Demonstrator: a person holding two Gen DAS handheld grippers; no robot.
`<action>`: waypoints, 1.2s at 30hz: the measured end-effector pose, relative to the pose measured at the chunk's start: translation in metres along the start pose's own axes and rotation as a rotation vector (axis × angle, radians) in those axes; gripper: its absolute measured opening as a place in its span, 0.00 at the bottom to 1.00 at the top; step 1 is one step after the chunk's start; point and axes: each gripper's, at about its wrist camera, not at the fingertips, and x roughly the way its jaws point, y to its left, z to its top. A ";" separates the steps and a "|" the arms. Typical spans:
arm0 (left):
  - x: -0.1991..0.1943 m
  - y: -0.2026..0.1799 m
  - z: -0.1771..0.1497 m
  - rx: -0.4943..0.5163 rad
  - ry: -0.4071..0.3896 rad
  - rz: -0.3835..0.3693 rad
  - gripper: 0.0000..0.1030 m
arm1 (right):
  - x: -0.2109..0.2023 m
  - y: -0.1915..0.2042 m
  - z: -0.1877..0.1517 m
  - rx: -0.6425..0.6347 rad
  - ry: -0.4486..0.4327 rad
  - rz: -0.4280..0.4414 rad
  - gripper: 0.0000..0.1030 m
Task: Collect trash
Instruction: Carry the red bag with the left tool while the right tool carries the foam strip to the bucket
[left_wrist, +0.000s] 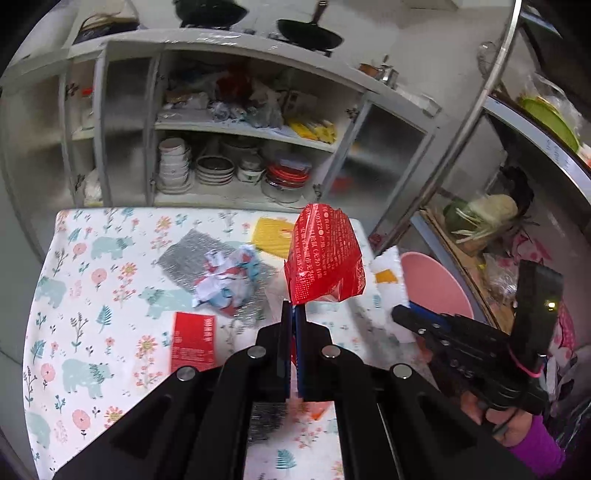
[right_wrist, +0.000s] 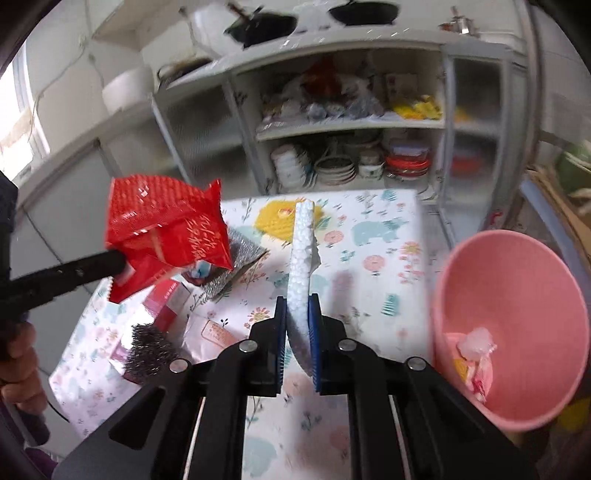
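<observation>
The red wrapper (left_wrist: 325, 254) is sticking up above the desk (left_wrist: 92, 295), pinched at its lower edge by the left tool (left_wrist: 293, 310), whose jaws are pressing together on it. The white foam piece (right_wrist: 303, 266) is standing on edge between the blue pads of the right tool (right_wrist: 298, 310), which is clamping it from both sides. To the right of the desk, the pink bin (right_wrist: 517, 295) is tilting toward the camera with some pale scraps lying inside. Still lying on the desk's floral cloth are a crumpled paper wad (left_wrist: 229, 280) on a silver foil sheet (left_wrist: 184, 258), a flat red packet (left_wrist: 192, 341) nearer, and a yellow piece (left_wrist: 271, 236) at the far side. Beyond the desk, an open cupboard (left_wrist: 236, 129) is holding stacked bowls and plates.
</observation>
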 end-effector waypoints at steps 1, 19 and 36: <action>0.000 -0.006 0.000 0.009 -0.003 -0.005 0.01 | -0.009 -0.005 -0.001 0.016 -0.013 -0.012 0.11; 0.060 -0.151 -0.002 0.245 0.037 -0.110 0.01 | -0.066 -0.123 -0.030 0.251 -0.124 -0.238 0.11; 0.139 -0.197 -0.022 0.333 0.149 -0.096 0.01 | -0.051 -0.157 -0.041 0.309 -0.087 -0.306 0.11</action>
